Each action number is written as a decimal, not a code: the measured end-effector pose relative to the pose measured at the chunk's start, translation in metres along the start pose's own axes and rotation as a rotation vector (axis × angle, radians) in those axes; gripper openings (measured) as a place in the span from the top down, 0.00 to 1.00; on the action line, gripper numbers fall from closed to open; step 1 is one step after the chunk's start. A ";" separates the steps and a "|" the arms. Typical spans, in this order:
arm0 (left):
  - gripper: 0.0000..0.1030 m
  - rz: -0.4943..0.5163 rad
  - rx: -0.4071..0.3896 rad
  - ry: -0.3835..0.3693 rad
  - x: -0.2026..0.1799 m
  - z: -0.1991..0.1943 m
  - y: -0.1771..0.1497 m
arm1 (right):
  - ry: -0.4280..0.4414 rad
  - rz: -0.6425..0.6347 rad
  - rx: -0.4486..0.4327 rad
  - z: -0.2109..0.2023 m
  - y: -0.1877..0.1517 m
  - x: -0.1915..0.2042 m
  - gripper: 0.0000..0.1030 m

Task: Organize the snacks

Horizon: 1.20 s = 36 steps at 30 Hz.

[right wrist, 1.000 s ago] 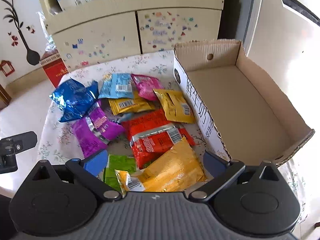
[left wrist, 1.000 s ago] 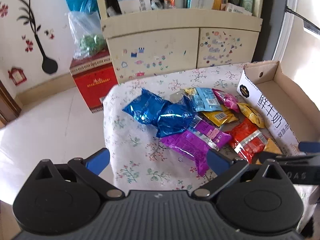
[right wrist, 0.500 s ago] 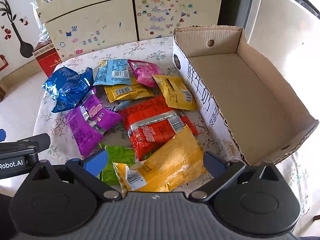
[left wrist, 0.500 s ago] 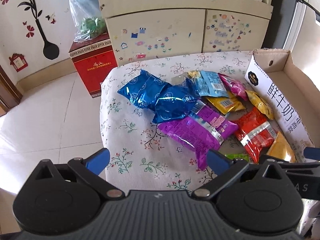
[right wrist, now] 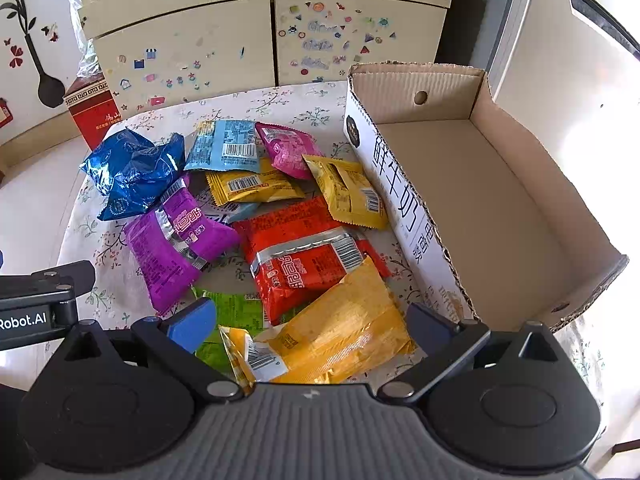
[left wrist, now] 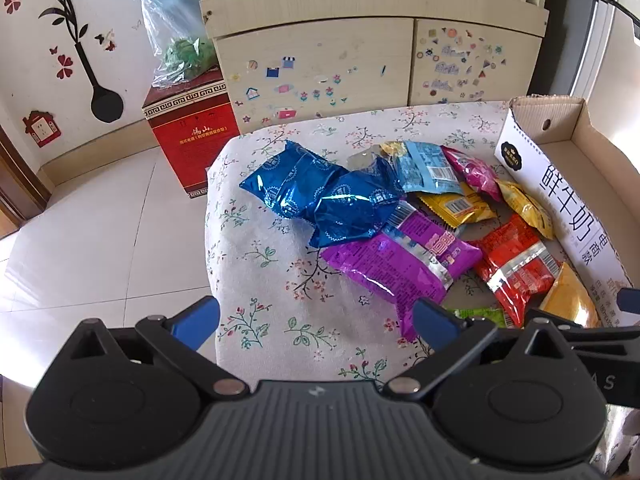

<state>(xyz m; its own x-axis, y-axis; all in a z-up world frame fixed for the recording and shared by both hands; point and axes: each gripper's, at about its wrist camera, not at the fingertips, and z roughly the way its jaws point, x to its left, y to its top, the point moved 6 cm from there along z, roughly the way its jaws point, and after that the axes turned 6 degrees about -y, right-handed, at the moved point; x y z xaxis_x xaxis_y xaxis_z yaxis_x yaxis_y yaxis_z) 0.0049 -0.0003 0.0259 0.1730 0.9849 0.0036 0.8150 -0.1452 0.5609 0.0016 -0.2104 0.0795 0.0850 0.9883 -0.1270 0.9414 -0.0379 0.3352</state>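
Snack packets (right wrist: 256, 208) are heaped on the counter (left wrist: 256, 264) beside a cardboard box (right wrist: 480, 200) at its right edge. Both the left tool (left wrist: 316, 316) and right tool (right wrist: 312, 320) are held spread wide, nothing gripped.

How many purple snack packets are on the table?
2. One purple packet lies at the pile's left edge; the other purple packet overlaps it, beside the red packet. Others may be hidden underneath.

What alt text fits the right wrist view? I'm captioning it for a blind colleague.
Open right hand-held gripper poised over a large yellow snack packet at the near edge of a pile of colourful packets on a floral tablecloth. An empty cardboard box sits to the pile's right.
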 end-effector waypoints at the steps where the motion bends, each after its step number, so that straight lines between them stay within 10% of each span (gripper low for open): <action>1: 0.01 0.001 0.000 0.001 0.000 0.000 0.000 | -0.001 -0.001 0.000 0.000 0.000 0.000 0.00; 36: 0.03 0.051 -0.012 0.007 -0.008 0.002 -0.005 | -0.035 -0.028 0.001 0.003 -0.006 0.000 0.00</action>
<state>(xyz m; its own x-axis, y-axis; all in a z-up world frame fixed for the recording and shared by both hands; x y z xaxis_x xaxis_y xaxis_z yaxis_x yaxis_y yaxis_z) 0.0002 -0.0078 0.0214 0.2098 0.9770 0.0384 0.7987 -0.1939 0.5697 -0.0032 -0.2109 0.0749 0.0699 0.9831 -0.1693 0.9439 -0.0103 0.3301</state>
